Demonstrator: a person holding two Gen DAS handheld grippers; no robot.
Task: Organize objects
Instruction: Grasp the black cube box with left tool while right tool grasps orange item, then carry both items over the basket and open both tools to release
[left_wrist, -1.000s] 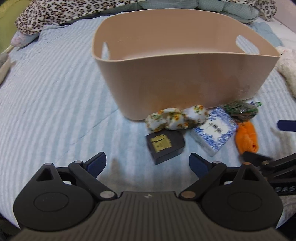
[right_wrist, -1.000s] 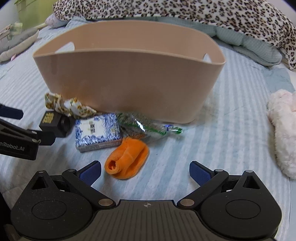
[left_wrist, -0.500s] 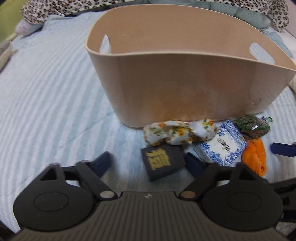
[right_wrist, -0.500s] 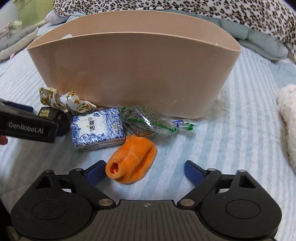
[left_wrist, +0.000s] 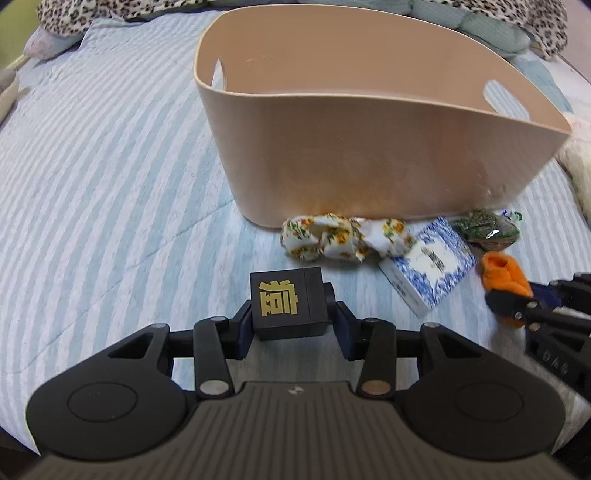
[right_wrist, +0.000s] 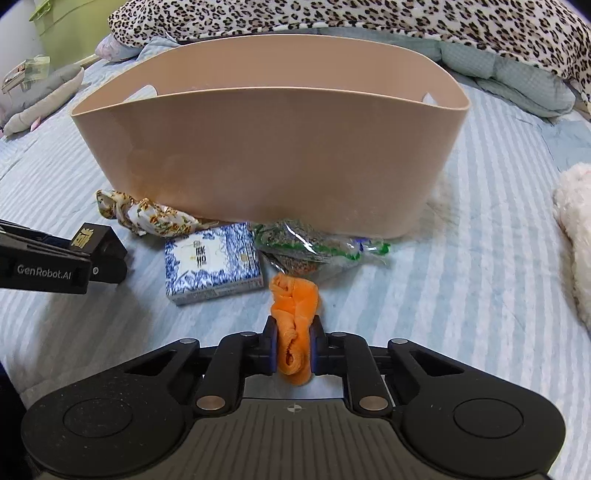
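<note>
Both tongs are now clamping objects where half a second ago they were spread wide over the bed. The left tongs (left_wrist: 291, 325) are pinching the black box (left_wrist: 288, 308) with the gold character on its face — the box is sitting upright between the two blue pads, whereas before it was lying loose on the striped bedspread (left_wrist: 110, 177) just ahead of them. The right tongs (right_wrist: 293, 349) are squeezing the orange cloth (right_wrist: 295, 317) at its near end, so the cloth is bunching into a narrow roll between the pads, its far end pointing toward the beige basket (right_wrist: 266, 155); earlier it was lying flat and wider between open fingers. The rest is lying as it did: the floral cloth (left_wrist: 343, 238) is resting against the foot of the basket's front wall, the blue-and-white box (right_wrist: 212, 262) is sitting just in front of it, and the clear packet (right_wrist: 310, 247) with green and brown contents is lying beside that box, touching the basket's base and just beyond the orange cloth. The basket is standing in the middle of the bed with nothing visible inside it. A leopard-print blanket (right_wrist: 369, 22) is heaped along the far edge of the bed, and something white and fluffy (right_wrist: 576, 229) is lying at the right edge.
</note>
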